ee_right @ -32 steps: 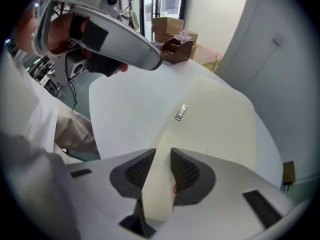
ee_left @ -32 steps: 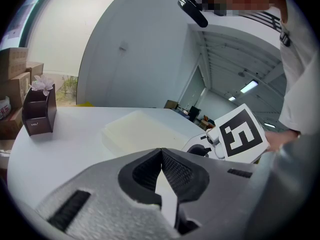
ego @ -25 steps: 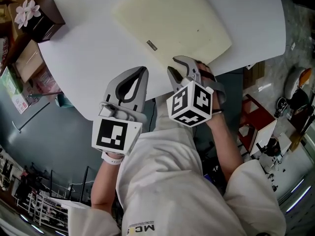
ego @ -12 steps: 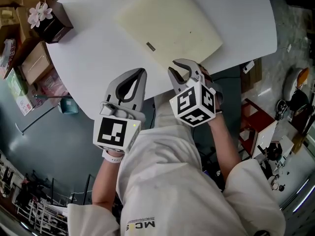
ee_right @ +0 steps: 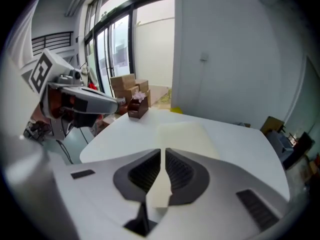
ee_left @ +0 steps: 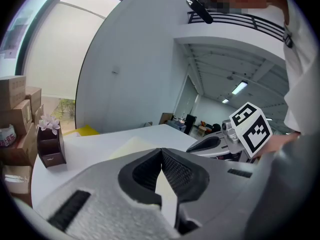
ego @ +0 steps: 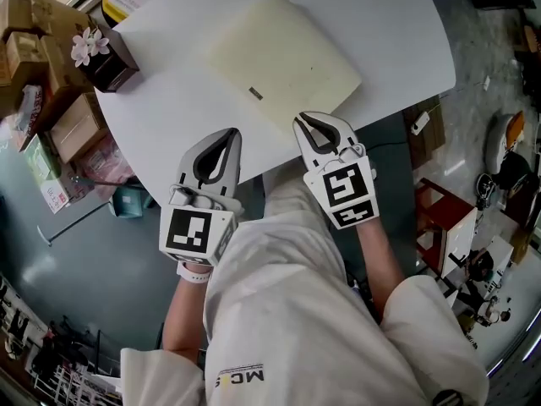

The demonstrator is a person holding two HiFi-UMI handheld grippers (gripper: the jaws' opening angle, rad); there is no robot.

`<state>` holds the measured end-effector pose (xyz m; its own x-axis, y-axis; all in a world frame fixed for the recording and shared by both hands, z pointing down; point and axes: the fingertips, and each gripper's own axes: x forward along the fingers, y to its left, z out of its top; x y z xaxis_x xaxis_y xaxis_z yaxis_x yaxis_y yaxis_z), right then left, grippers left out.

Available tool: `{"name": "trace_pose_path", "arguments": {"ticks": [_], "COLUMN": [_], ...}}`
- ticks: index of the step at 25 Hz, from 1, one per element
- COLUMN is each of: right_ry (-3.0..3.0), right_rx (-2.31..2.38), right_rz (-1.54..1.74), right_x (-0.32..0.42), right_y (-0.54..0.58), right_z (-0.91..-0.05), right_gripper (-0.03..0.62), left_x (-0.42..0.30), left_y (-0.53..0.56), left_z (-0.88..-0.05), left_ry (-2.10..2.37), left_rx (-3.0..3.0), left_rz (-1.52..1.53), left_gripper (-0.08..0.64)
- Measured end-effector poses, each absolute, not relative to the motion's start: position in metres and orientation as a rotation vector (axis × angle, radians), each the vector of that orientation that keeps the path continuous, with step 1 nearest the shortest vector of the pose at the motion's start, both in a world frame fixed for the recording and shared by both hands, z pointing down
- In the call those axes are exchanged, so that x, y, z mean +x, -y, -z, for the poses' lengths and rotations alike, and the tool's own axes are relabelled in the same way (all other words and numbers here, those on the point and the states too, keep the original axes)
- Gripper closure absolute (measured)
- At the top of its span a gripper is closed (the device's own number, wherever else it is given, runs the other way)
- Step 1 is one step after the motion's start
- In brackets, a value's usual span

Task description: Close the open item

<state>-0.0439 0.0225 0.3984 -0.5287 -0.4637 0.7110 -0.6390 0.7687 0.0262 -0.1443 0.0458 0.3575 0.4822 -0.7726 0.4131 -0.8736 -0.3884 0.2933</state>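
Table: The round white table (ego: 186,100) filled the upper half of the head view, with nothing else of the task on it.
Task's thing: The cream flat item (ego: 283,57) lay turned at an angle in the upper centre of the head view, its nearest corner close to the table's near edge. No lifted cover or flap showed, so I judged it lying flat and most likely already shut.
How it would handle: It looked thin, light and a little bendy, with a smooth matte face. A grip on 1 corner alone would probably have let it flex or slide across the table.
Where to take hold: If a cover had still needed pressing down, the long edge nearest you was the easiest to reach. A flat push on top would have suited it better than a pinch.
Left gripper: Your left gripper (ee_left: 161,151) sat in the lower left of centre in the head view, short of the table edge. Its jaws were together at the tips and it held nothing.
Right gripper: Your right gripper (ee_right: 163,151) sat just beside the item's nearest corner without touching it. Its jaws were closing, with only a narrow slit left and nothing between them.
Brown holder: A small brown holder (ego: 110,62) with a pale flower stood in the upper left, well apart from the item.
Tag: A small dark tag (ego: 255,93) sat near the item's lower-left edge.
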Motion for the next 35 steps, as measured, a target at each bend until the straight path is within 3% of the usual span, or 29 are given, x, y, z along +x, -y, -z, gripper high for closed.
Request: {"name": "trace_pose_path", "arguments": {"ticks": [23,35], "right_ry": [2.568,2.674], "right_rx": [1.271,1.243], "right_rz": [-0.039,0.032], "right_x": [-0.037,-0.050], "right_y": [-0.043,-0.070], "right_z": [-0.239,-0.219], "right_gripper": [0.559,0.577], "left_x": [-0.173,-0.194], "left_y": [-0.083,-0.101], "left_z": [-0.236,-0.220], "left_ry": [1.505,1.590], "left_rx": [2.430,2.441], "left_rz": [-0.067,-0.026], "left_gripper": [0.534,0.534]}}
